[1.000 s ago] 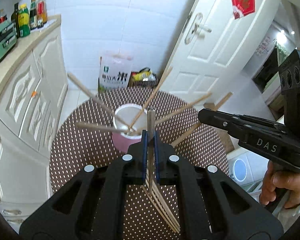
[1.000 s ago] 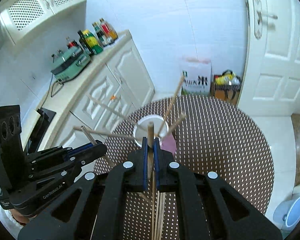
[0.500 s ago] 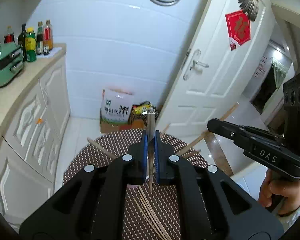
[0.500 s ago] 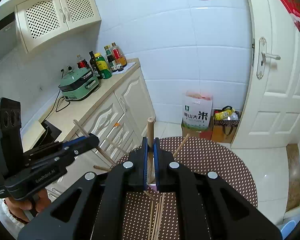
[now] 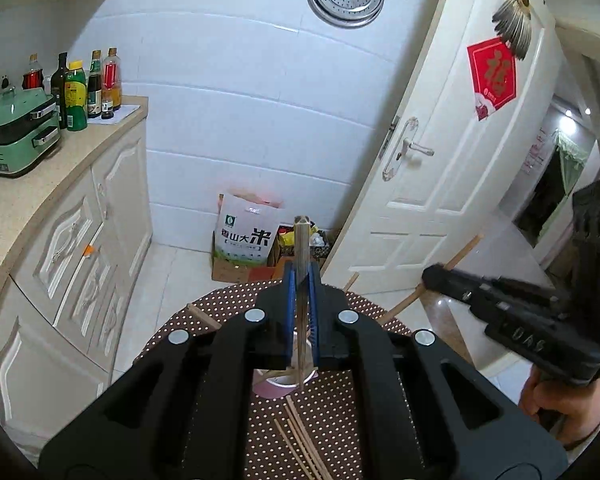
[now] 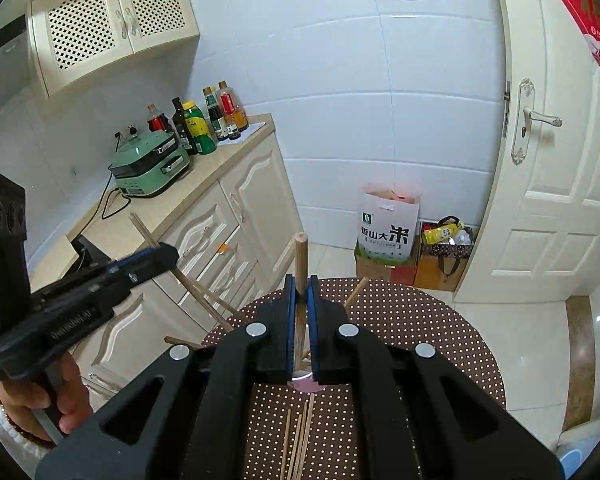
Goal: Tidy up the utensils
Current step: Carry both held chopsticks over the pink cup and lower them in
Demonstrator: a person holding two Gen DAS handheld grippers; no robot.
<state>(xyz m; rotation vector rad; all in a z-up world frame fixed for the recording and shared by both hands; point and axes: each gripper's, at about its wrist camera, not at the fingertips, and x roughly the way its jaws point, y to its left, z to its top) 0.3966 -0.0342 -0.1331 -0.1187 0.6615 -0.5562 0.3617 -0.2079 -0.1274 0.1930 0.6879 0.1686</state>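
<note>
Both grippers clamped on single chopsticks above the pink cup, with a drop or a tip-over as the risk.

Left gripper (image 5: 300,280) pinches a squared chopstick (image 5: 301,240) upright between its blue pads, and right gripper (image 6: 300,292) is closed on a round-ended chopstick (image 6: 300,256) the same way. Each stick's lower end hangs just over the pink cup (image 5: 284,384), which sits directly below the jaws on the dotted table (image 5: 380,400) and already holds splayed sticks. Lowering either stick against those could likely tip the light cup or twist the stick out of the pads. More loose chopsticks (image 5: 296,436) lie on the table nearer the holder.
</note>
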